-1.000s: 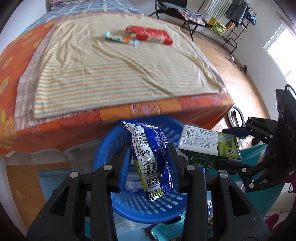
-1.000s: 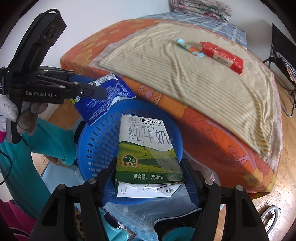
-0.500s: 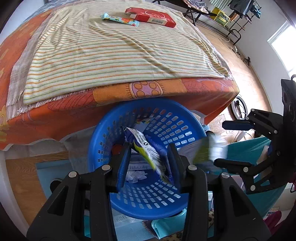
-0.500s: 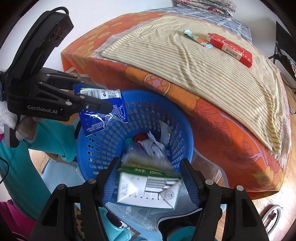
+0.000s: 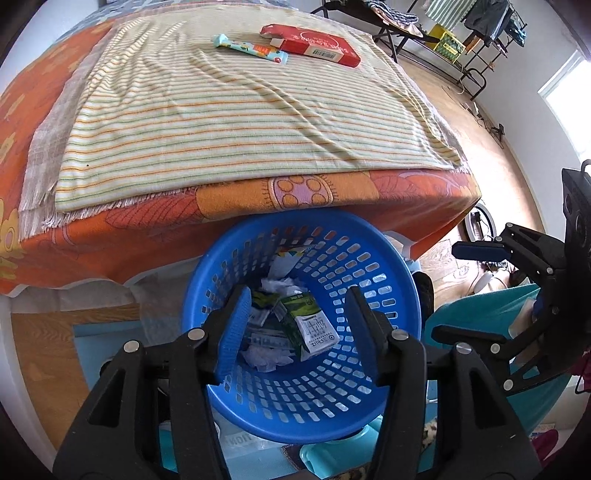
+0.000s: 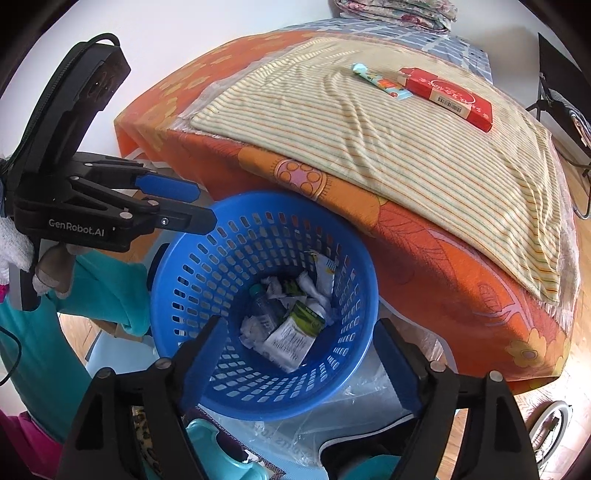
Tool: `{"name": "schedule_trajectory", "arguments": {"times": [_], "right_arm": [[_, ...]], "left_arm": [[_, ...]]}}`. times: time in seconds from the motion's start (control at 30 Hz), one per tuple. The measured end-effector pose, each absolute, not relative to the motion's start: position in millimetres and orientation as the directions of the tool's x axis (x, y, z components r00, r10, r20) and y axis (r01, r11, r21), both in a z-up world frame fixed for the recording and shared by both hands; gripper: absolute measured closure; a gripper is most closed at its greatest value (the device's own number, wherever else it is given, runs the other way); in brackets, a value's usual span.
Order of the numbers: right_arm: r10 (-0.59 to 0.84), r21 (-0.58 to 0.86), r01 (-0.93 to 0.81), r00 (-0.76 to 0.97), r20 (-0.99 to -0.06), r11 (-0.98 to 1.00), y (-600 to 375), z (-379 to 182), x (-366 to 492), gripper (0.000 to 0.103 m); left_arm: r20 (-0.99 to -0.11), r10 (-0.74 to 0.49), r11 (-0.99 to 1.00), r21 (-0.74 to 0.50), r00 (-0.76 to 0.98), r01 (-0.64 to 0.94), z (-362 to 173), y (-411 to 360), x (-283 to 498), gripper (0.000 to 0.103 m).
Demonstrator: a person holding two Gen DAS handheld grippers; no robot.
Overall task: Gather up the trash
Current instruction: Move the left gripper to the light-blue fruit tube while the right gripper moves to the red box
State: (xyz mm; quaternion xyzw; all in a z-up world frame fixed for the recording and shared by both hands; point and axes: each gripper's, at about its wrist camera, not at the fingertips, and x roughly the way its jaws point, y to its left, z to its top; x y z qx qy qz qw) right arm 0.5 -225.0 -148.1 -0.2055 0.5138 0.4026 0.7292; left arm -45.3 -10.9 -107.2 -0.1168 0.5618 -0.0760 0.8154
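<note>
A blue perforated basket [image 5: 369, 398] [image 6: 207, 266] stands on the floor at the foot of the bed. A green and white milk carton [image 5: 308, 326] [image 6: 295, 334] lies inside it among crumpled paper, wrappers and a small bottle [image 6: 263, 314]. My left gripper [image 5: 297, 332] [image 6: 197, 205] is open and empty above the basket. My right gripper [image 6: 301, 354] [image 5: 461, 291] is open and empty above the basket too. A red box [image 5: 312, 44] [image 6: 447, 96] and a light blue snack bar wrapper [image 5: 249, 48] [image 6: 380, 82] lie on the striped towel at the bed's far side.
The bed [image 5: 110, 236] has an orange patterned cover and a striped towel [image 5: 240, 122]. Clear plastic sheets [image 6: 295, 435] and teal items lie on the floor by the basket. Folding chairs and a clothes rack [image 5: 472, 33] stand beyond the bed on wooden floor.
Both grippers opened. The blue snack packet dropped from my left gripper and the milk carton from my right gripper into the basket. Both views tilted down toward the basket.
</note>
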Motion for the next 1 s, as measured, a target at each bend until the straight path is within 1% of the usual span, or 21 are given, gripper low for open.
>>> {"name": "schedule_trajectory", "arguments": {"times": [0.07, 0.17, 0.5, 0.77, 1.0], "right_arm": [[0.378, 0.112, -0.798, 0.152, -0.913, 0.592, -225, -148, 1, 0.015], [0.378, 0.107, -0.796, 0.161, -0.912, 0.597, -225, -147, 1, 0.014], [0.374, 0.076, -0.769, 0.219, -0.901, 0.634, -228, -140, 10, 0.013], [0.365, 0.018, -0.730, 0.320, -0.874, 0.683, -232, -121, 26, 0.011], [0.372, 0.015, -0.695, 0.365, -0.853, 0.719, -234, -105, 48, 0.011]], "left_arm": [[-0.899, -0.253, 0.962, -0.273, 0.358, -0.008, -107, -11, -45, 0.048], [-0.899, -0.249, 0.962, -0.272, 0.360, -0.013, -107, -11, -44, 0.044], [-0.895, -0.238, 0.965, -0.261, 0.378, -0.010, -102, -14, -39, 0.044], [-0.884, -0.237, 0.965, -0.263, 0.402, -0.009, -92, -13, -27, 0.044], [-0.878, -0.224, 0.967, -0.254, 0.422, -0.014, -79, -9, -8, 0.044]]}}
